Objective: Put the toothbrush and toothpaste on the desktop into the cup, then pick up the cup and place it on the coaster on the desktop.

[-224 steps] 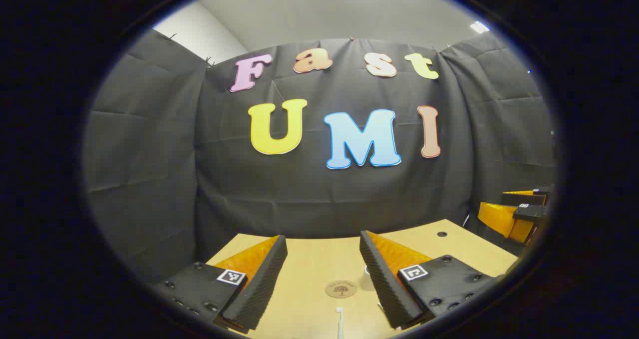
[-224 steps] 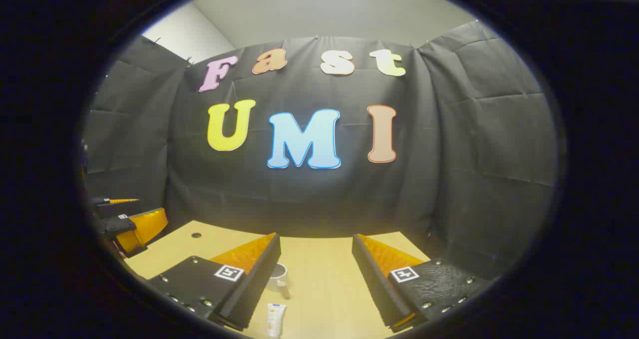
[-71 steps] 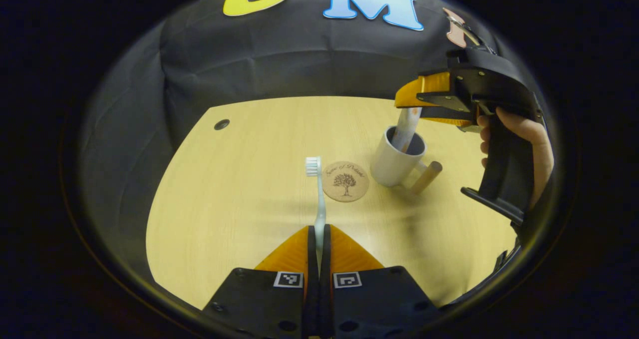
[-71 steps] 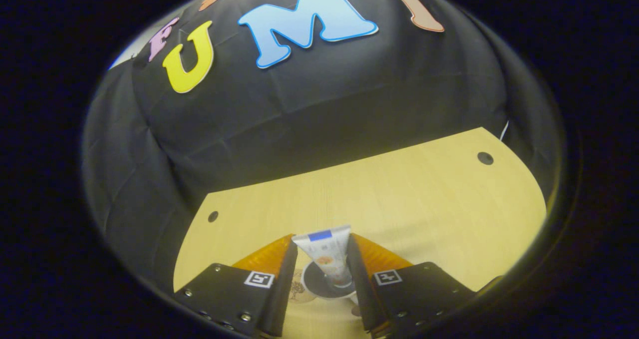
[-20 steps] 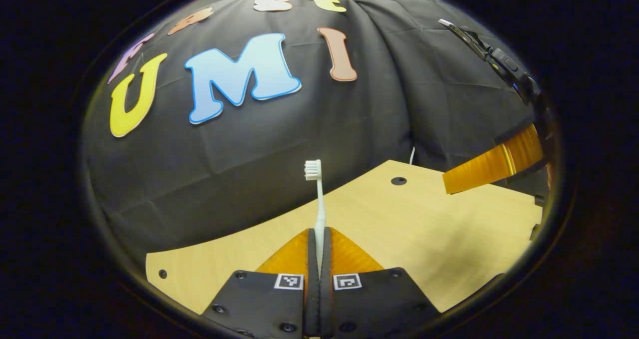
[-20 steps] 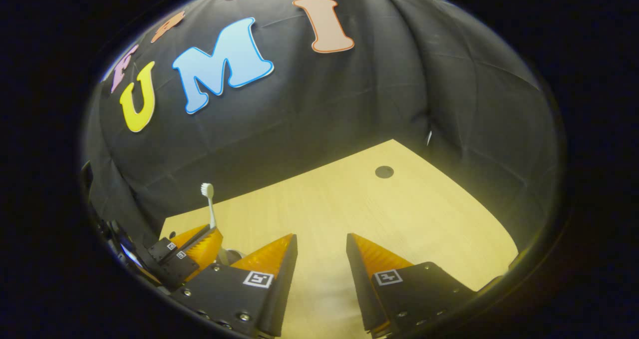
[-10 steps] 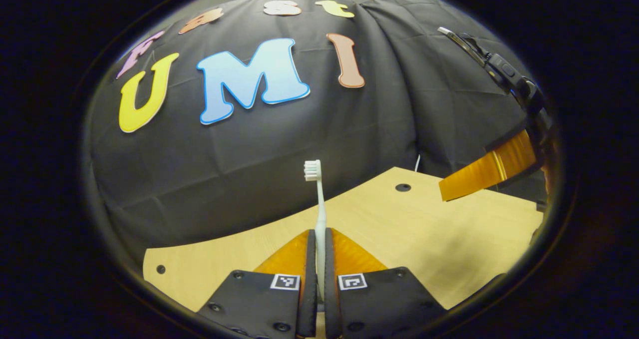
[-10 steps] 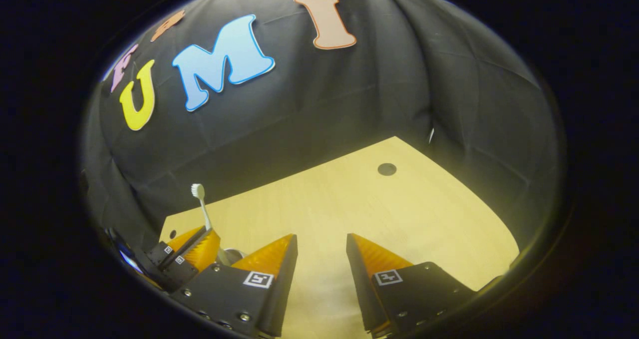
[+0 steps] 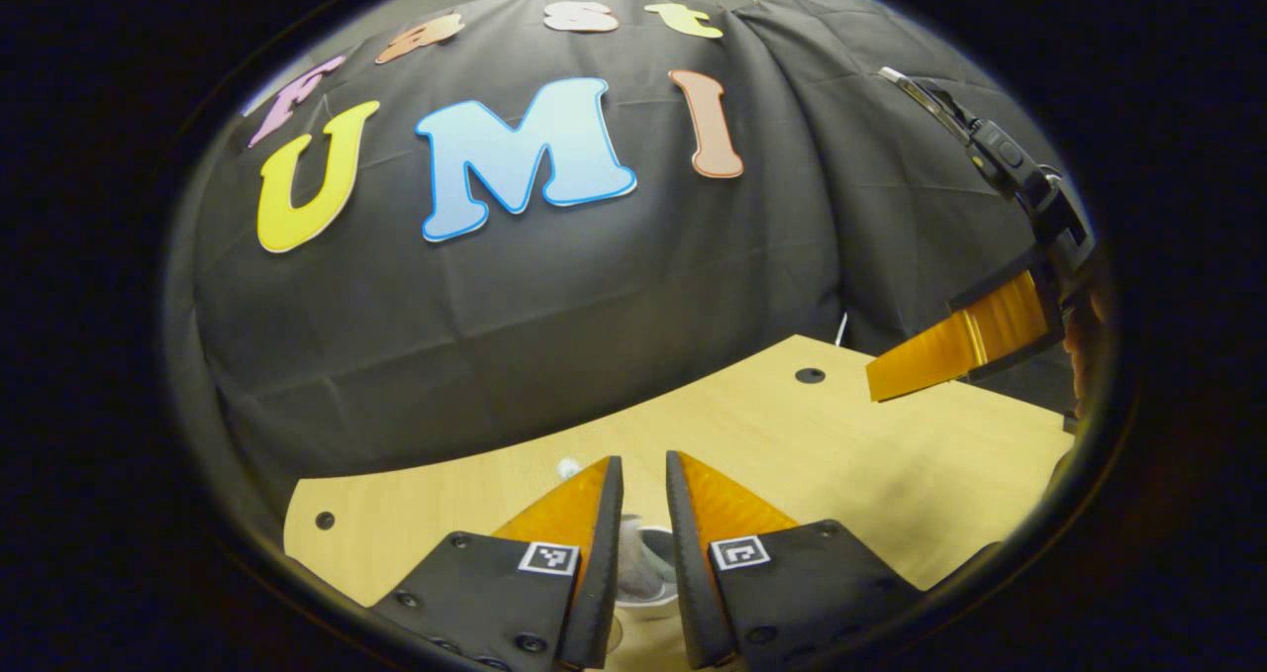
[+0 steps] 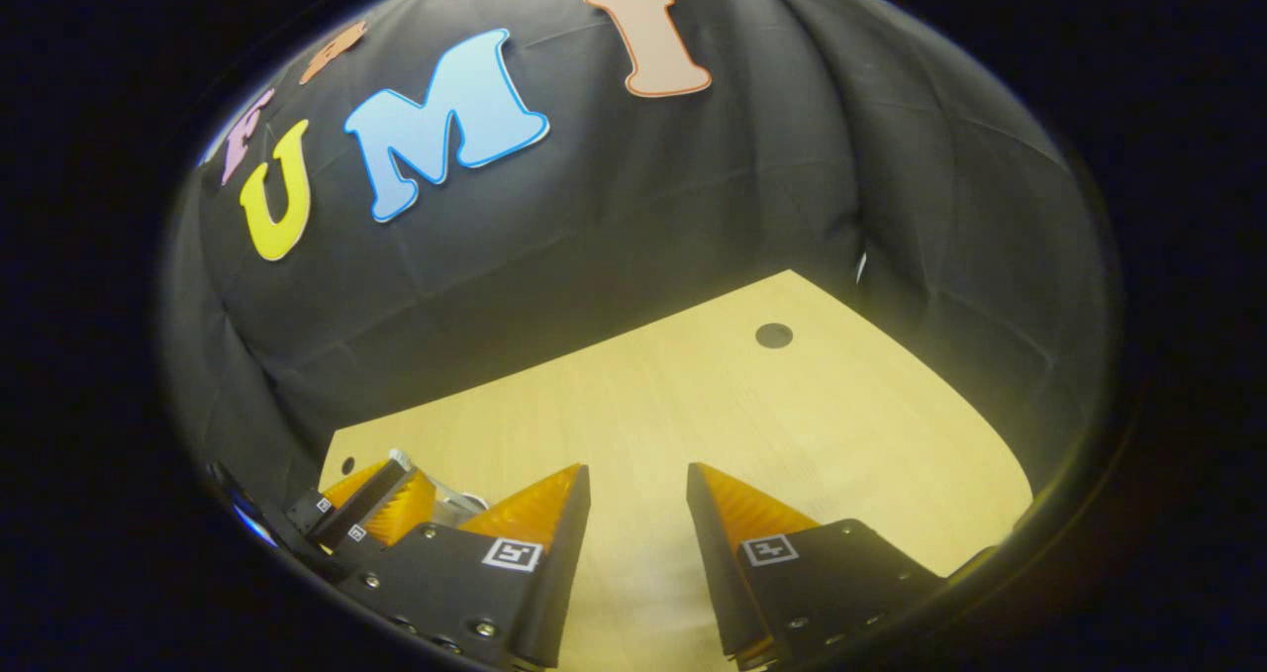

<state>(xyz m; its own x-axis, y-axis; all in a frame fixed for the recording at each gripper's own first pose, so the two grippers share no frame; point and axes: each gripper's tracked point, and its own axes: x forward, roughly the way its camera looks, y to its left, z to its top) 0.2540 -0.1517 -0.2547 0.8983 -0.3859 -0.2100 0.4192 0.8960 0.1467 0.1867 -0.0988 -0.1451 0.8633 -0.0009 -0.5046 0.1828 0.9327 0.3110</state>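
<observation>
My left gripper (image 9: 643, 466) is open, its fingers a narrow gap apart above the white cup (image 9: 655, 565), which shows between them from above. A small white tip, the toothbrush head (image 9: 567, 468), pokes up just left of the left finger. What else is inside the cup is hidden. My right gripper (image 10: 638, 489) is open and empty over the bare wooden desktop (image 10: 693, 395). In the right gripper view the left gripper (image 10: 381, 506) sits at the lower left, with a bit of the cup (image 10: 463, 503) beside it. The right gripper (image 9: 955, 340) also appears at the right of the left gripper view.
The desktop (image 9: 822, 444) has a round cable hole near its far corner (image 9: 810, 375) (image 10: 773, 335) and a smaller hole (image 9: 324, 520) at the left. Black cloth walls close in behind and beside the desk.
My left gripper has opened and let the toothbrush go; it has dropped down into the cup, so only its head shows. The right gripper has stayed open and nearly still.
</observation>
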